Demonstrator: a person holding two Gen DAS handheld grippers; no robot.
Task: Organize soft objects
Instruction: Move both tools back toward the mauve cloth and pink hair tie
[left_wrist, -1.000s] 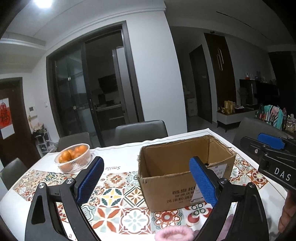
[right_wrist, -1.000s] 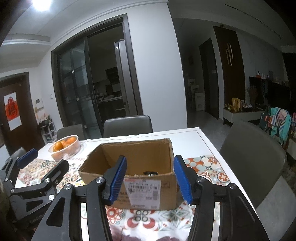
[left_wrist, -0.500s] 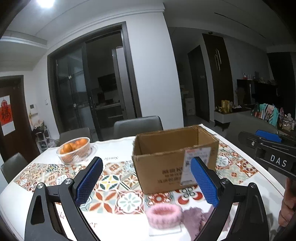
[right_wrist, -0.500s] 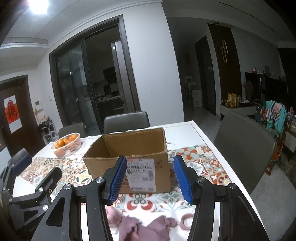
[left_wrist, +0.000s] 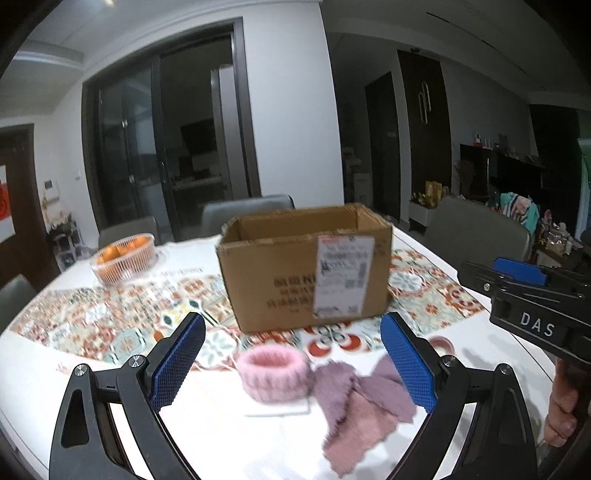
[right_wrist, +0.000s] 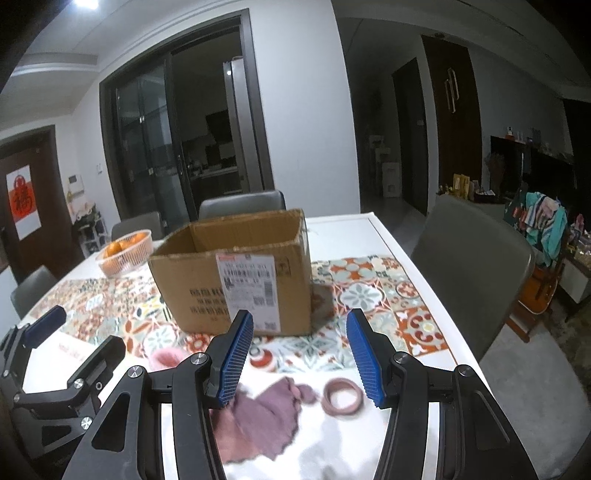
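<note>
A tiled-pattern desk (left_wrist: 110, 332) carries a cardboard box (left_wrist: 306, 266) — before it, a pink band (left_wrist: 273, 373) and mauve cloth (left_wrist: 362, 402) are seen; left claw (left_wrist: 291, 365) and right claw (right_wrist: 301, 356) are held open, empty.

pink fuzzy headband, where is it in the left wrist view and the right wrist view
Left wrist: pink fuzzy headband low centre, between the open blue pads, left of the purple cloth.
Right wrist: lower left, mostly hidden behind the gripper's left finger.
Shared landmark: cardboard box, just beyond it.
</note>
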